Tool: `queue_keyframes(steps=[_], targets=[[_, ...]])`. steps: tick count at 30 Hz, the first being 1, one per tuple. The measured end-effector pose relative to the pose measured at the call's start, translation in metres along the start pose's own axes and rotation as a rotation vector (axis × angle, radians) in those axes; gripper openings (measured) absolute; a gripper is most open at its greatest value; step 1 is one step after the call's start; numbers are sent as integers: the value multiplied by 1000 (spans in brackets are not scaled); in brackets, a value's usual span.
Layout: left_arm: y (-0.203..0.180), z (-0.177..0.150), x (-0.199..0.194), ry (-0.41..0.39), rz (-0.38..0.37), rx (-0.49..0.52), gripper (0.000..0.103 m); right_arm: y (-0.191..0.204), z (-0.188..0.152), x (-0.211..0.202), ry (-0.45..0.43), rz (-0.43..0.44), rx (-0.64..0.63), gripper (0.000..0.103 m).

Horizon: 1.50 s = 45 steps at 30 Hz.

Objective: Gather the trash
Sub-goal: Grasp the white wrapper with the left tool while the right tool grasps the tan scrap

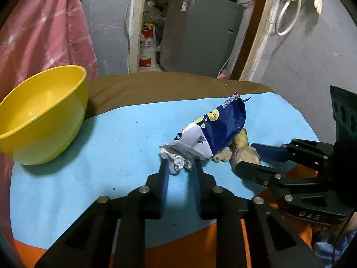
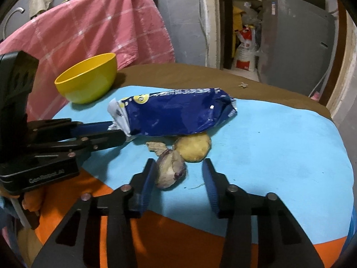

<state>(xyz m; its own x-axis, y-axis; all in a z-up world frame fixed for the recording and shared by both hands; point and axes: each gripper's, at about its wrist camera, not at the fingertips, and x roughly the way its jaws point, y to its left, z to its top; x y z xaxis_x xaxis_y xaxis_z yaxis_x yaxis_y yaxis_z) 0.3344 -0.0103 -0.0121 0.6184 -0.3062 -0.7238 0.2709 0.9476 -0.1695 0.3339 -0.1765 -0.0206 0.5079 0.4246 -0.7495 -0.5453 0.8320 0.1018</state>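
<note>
A crumpled blue and white snack bag [image 1: 214,131] lies on the light blue cloth [image 1: 111,143]. My left gripper [image 1: 179,167] is shut on the bag's white crumpled end; it shows in the right wrist view [image 2: 116,131] too, with the bag [image 2: 178,114] tilted up. Food scraps, a purple-tinged peel [image 2: 171,169] and a yellowish piece [image 2: 194,147], lie just under the bag. My right gripper [image 2: 178,174] is open, its fingers either side of the peel, the left finger touching it. It also shows in the left wrist view [image 1: 250,156].
A yellow bowl [image 1: 42,114] stands empty at the left on the cloth, also in the right wrist view [image 2: 89,78]. A brown cloth [image 1: 167,87] covers the table's far part. A pink cloth [image 2: 89,29] hangs behind. A grey cabinet [image 1: 200,33] stands beyond.
</note>
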Motion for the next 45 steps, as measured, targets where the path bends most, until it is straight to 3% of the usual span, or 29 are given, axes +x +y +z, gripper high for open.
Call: queue_keyframes(steps=[3, 8, 27, 45], targets=[[1, 0, 2, -7, -3, -8, 9, 2, 0, 1, 6, 31, -10, 22], [3, -2, 0, -17, -14, -23, 5, 1, -1, -1, -7, 44, 9, 20], [9, -7, -8, -29, -31, -68, 5, 8, -2, -12, -85, -46, -27, 18], [-11, -41, -48, -52, 11, -46, 5, 13, -27, -35, -142, -8, -56, 17]])
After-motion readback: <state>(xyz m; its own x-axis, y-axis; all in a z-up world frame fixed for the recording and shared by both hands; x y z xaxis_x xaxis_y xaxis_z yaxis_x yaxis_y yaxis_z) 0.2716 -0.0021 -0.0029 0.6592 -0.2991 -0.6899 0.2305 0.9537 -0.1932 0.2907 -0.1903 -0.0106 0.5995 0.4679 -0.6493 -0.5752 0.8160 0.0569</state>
